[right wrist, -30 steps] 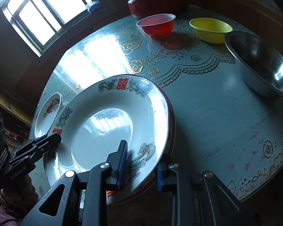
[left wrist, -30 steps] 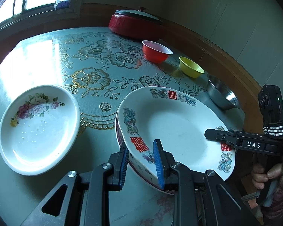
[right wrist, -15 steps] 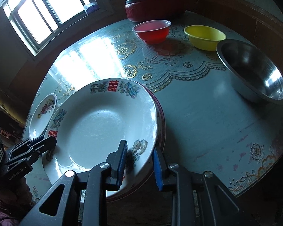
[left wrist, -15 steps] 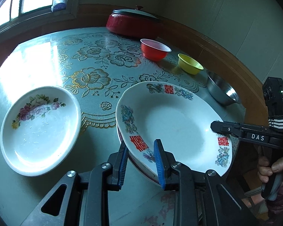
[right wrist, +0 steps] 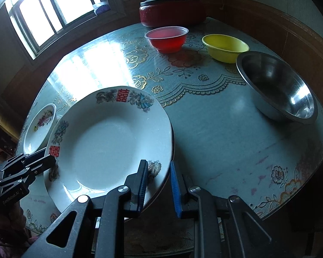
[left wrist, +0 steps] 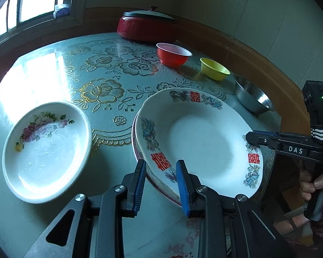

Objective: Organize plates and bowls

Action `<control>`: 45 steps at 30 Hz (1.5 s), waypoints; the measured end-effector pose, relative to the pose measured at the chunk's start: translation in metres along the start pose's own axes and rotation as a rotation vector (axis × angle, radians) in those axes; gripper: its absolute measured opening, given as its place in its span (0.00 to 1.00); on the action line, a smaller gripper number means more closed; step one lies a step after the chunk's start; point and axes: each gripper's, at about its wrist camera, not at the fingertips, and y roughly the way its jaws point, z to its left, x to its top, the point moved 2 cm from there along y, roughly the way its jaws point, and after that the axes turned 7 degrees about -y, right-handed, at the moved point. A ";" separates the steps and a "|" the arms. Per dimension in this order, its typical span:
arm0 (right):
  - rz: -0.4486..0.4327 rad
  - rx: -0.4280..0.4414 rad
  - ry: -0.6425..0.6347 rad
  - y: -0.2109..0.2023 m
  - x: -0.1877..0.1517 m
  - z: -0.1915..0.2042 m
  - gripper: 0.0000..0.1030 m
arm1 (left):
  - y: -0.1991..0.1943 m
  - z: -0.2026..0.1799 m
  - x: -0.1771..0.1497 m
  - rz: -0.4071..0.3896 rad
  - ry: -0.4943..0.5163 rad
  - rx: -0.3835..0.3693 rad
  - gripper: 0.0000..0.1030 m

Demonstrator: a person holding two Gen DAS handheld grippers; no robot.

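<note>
A large white plate (left wrist: 200, 142) (right wrist: 105, 146) with red characters and floral rim marks lies nested on a pink-rimmed plate (left wrist: 137, 150) on the table. My left gripper (left wrist: 160, 183) (right wrist: 43, 164) is shut on its near-left rim, one blue pad on each side. My right gripper (right wrist: 158, 185) (left wrist: 250, 136) straddles the opposite rim. Its jaws are closing, with the inner pad over the plate's face and the outer pad against the rim's edge. A smaller white plate (left wrist: 45, 150) (right wrist: 39, 126) with pink flowers sits to the left.
A red bowl (left wrist: 173, 54), a yellow bowl (left wrist: 214, 72) and a steel bowl (left wrist: 253, 99) line the far right of the table. A lidded red pot (left wrist: 147, 26) stands at the back. A hand (left wrist: 312, 185) holds the right gripper past the table's edge.
The large plate has come down from a raised tilt and now lies level on the plate beneath. The right gripper's jaws have narrowed onto the rim.
</note>
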 end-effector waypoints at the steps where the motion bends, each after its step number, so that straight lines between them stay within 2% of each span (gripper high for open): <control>1: -0.002 -0.011 -0.010 -0.001 0.000 0.001 0.19 | -0.001 0.000 0.000 0.000 0.001 0.000 0.26; 6: -0.007 -0.026 -0.031 -0.001 0.001 0.002 0.18 | -0.003 -0.005 -0.003 -0.007 0.032 0.031 0.26; 15: -0.014 -0.071 -0.068 -0.002 0.001 0.008 0.18 | -0.011 -0.005 -0.009 -0.021 0.047 0.015 0.22; 24: -0.024 -0.077 -0.050 -0.003 0.000 0.009 0.20 | -0.014 -0.005 -0.012 -0.030 0.075 -0.002 0.21; 27: -0.027 -0.053 -0.003 0.000 -0.001 0.005 0.22 | -0.014 -0.004 -0.012 -0.031 0.064 -0.012 0.21; 36: -0.028 -0.078 -0.004 0.002 0.000 0.008 0.26 | -0.019 -0.005 -0.018 -0.046 0.040 -0.026 0.21; 45: -0.021 -0.050 -0.026 0.000 0.006 0.003 0.26 | -0.025 0.001 -0.020 -0.065 -0.069 0.013 0.21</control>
